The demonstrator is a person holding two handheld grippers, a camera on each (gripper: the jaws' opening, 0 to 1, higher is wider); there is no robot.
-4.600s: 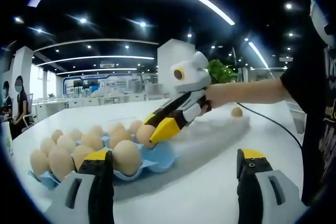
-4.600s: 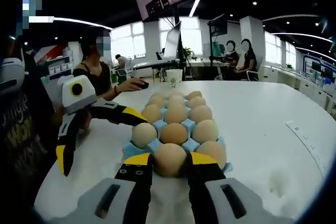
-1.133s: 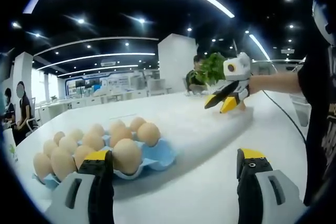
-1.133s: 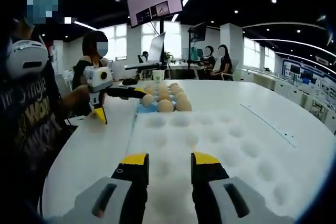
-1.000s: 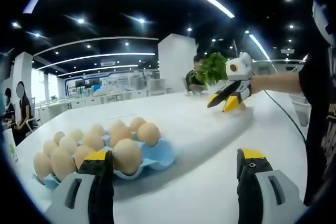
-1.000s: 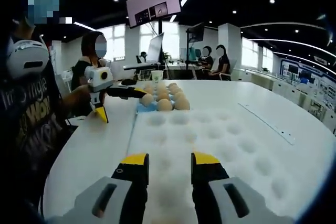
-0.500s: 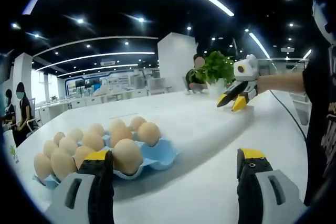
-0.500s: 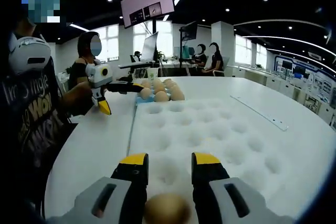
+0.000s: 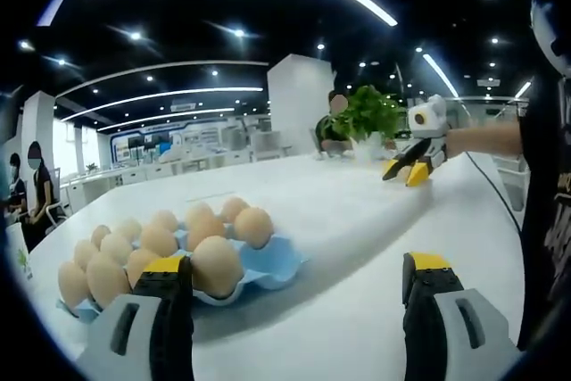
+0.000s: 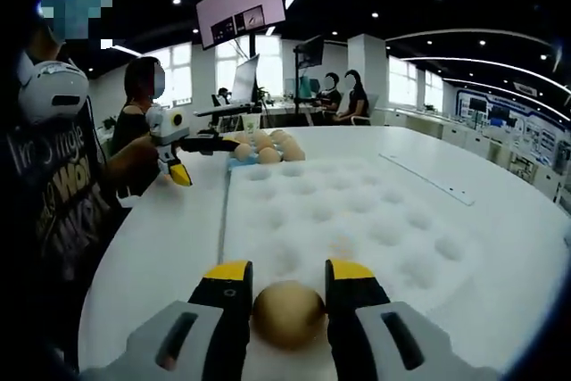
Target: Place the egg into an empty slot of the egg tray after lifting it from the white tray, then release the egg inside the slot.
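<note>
A brown egg lies on the near end of the white dimpled tray, between the jaws of my right gripper. The jaws stand close on either side of the egg at the same spread as before, so this gripper is open. Far along the table, the blue egg tray holds several eggs. In the left gripper view the egg tray sits near left, with bare blue slots on its right side. My left gripper hovers wide open beside it, holding nothing. Far right, the right gripper is over the white tray.
The round white table has free room on both sides of the white tray. A person's hand holds the left gripper beside the egg tray. A potted plant stands at the table's far edge. People sit at desks behind.
My right gripper has drawn back along the white tray, away from the egg tray, and the egg has come in between its jaws. The left gripper has stayed put.
</note>
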